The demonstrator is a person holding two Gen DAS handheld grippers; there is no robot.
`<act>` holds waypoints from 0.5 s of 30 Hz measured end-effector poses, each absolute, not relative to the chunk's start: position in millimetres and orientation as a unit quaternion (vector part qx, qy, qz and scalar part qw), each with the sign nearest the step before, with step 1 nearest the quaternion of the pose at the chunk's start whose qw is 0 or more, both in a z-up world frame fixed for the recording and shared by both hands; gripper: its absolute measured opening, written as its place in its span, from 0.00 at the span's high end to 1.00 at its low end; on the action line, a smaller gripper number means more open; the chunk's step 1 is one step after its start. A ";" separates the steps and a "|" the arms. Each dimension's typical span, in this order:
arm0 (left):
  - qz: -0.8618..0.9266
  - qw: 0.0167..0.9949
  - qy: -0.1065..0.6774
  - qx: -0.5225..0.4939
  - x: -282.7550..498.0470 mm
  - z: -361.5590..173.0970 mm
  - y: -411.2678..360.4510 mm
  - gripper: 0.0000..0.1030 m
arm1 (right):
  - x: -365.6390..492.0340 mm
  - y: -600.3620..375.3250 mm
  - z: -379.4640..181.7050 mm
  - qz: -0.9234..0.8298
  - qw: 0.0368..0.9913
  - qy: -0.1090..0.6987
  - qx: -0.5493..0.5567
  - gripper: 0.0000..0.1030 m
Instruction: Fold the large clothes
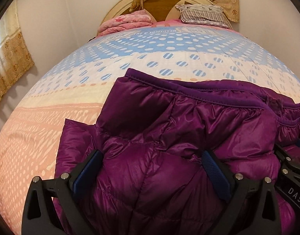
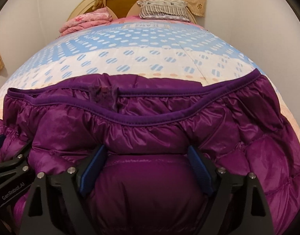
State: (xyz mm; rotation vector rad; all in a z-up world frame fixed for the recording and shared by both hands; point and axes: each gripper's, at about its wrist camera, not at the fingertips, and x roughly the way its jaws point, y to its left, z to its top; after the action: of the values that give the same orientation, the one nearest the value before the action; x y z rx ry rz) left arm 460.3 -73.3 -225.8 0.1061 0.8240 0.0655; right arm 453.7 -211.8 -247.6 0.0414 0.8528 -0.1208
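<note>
Purple puffer jacket (image 2: 150, 121) lies bunched on the bed (image 1: 110, 62), at the end far from the headboard (image 1: 161, 5). Left gripper (image 1: 152, 168) and right gripper (image 2: 146, 162): both 2-finger jaws wide, straddling padded fabric, not clamping.

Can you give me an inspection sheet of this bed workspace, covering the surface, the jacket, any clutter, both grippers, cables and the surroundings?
Surface: bed with a dotted blue, white and peach cover, mostly bare.
Job's things: purple puffer jacket lying bunched at the near end, elastic hem facing the headboard.
Clutter: folded pink blanket and striped pillow at the head of the bed.
Grippers: left gripper open, fingers straddling a puffed fold; right gripper open, fingers either side of a bulge.
Cables: nothing seen.
Surroundings: wooden headboard, gold floral curtains, plain walls.
</note>
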 end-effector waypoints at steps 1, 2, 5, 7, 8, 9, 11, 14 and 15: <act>0.032 0.914 0.400 0.052 461.4 -226.3 -73.9 0.01 | 454.3 -211.5 -248.2 -0.060 0.908 0.415 0.018 0.15; 0.032 0.914 0.401 0.053 461.4 -226.5 -73.9 0.01 | 453.6 -211.1 -248.5 -0.061 0.908 0.415 0.018 0.15; 0.034 0.913 0.403 0.057 461.5 -226.8 -75.0 0.01 | 455.0 -210.7 -248.9 -0.063 0.906 0.418 0.016 0.14; 0.035 0.909 0.410 0.067 463.7 -225.1 -77.7 0.01 | 454.1 -209.9 -247.9 -0.063 0.906 0.419 0.014 0.13; 0.029 0.906 0.416 0.069 460.1 -220.1 -73.4 0.01 | 452.6 -210.7 -246.5 -0.059 0.905 0.421 0.016 0.13; 0.028 0.908 0.414 0.060 453.8 -214.6 -67.1 0.01 | 446.2 -212.3 -241.5 -0.057 0.902 0.427 0.016 0.13; 0.022 0.917 0.397 0.033 429.0 -197.0 -44.1 0.01 | 417.7 -206.8 -222.9 -0.065 0.910 0.409 0.008 0.13; 0.043 0.927 0.374 0.013 380.5 -184.2 0.3 0.01 | 365.7 -194.7 -204.9 -0.064 0.924 0.377 0.003 0.08; 0.049 0.925 0.376 0.001 370.9 -187.4 11.5 0.01 | 352.7 -191.7 -204.7 -0.070 0.926 0.371 0.002 0.06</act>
State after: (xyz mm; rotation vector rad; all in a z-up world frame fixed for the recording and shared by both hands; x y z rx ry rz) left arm 370.9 11.5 -187.4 0.0024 0.7717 0.0996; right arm 352.7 -191.7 -204.7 0.0043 0.7614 -0.1433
